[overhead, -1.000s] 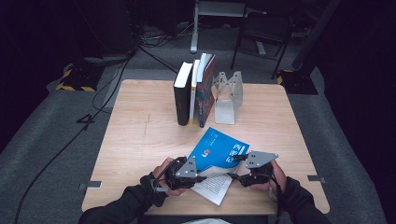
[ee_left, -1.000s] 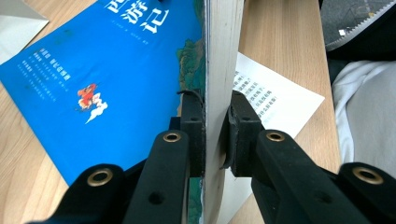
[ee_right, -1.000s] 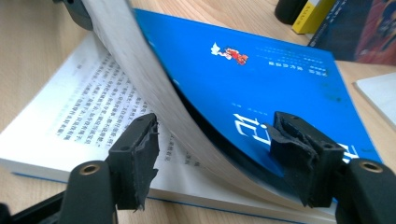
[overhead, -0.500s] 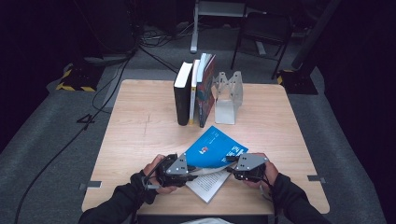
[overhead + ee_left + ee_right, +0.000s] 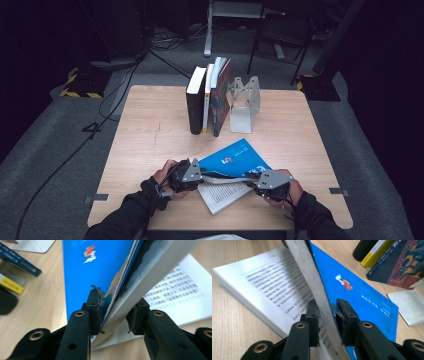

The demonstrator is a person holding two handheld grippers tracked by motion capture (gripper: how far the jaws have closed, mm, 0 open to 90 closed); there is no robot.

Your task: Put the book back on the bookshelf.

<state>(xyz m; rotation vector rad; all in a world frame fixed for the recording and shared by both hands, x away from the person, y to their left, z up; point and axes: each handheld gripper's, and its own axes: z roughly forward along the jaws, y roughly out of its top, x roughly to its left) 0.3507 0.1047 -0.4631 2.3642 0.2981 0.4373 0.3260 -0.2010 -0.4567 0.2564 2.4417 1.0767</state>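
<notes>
My left gripper and right gripper are each clamped on the lifted front part of the blue book. It lies open on the tabletop, near the bookend.

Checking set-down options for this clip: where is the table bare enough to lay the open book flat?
The bare wood left of the standing books is widest, running to the table edge. Another free strip lies right of the metal bookend. The near middle is crowded: both tools, left tool and right tool, grip the blue book there.
</notes>
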